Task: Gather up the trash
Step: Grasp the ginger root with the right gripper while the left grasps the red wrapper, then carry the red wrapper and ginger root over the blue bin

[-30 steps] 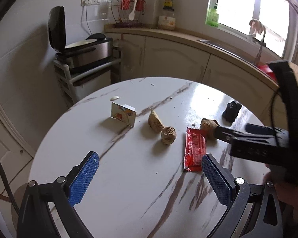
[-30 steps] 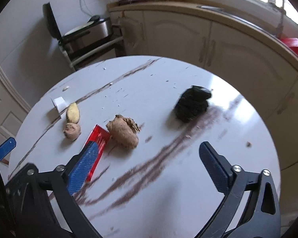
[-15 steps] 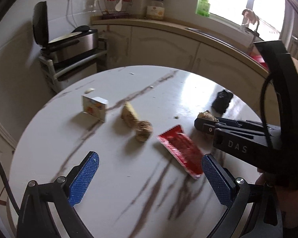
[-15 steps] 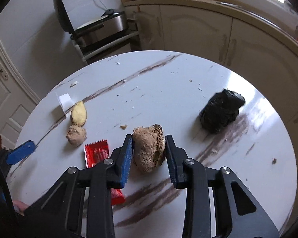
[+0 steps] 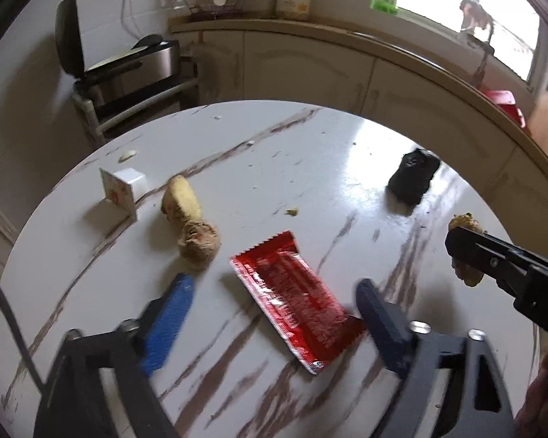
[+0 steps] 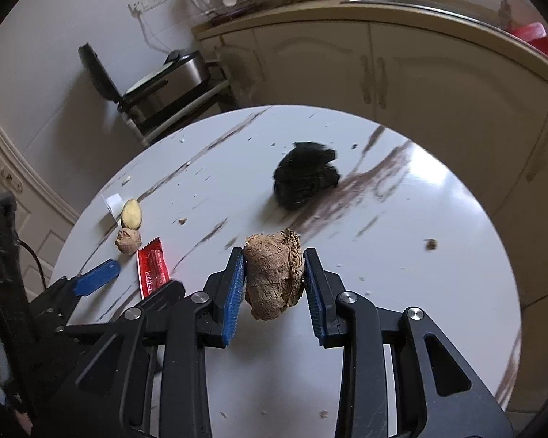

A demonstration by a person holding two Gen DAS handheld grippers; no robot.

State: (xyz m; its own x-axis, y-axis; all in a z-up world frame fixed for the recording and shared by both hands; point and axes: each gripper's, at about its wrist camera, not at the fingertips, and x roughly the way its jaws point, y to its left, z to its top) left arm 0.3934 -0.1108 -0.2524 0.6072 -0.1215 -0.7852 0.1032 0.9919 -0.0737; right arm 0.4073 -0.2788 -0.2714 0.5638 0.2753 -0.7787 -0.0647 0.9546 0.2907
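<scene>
Left wrist view: your left gripper point(image 5: 274, 314) hangs low over the round marble table point(image 5: 310, 153) with its jaws closing around the red snack wrapper point(image 5: 292, 295), which lies flat between the blue pads point(image 5: 168, 325). The pads do not yet press on it. A flat foil wrapper gives them little edge, so they may meet above it or only slide it along the glossy top; come in lower before they meet. Just beyond sit a brown ginger lump point(image 5: 199, 242) touching a pale ginger piece point(image 5: 181, 197), then a small white carton point(image 5: 122, 191), with a crumpled black bag point(image 5: 414, 179) well apart to the right. At the right edge the other tool carries its load clear of the tabletop.

Right wrist view: your right gripper point(image 6: 274, 281) is clamped on a large ginger chunk point(image 6: 274, 273), lifted off the table. The chunk is knobbly and bulges below the pads, so it could twist or drop if you swing it fast. No bin shows in either view, so where it must go I cannot tell. The left tool's blue finger point(image 6: 98, 281) sits close beside the wrapper here; the two tools work near each other and could knock together.
</scene>
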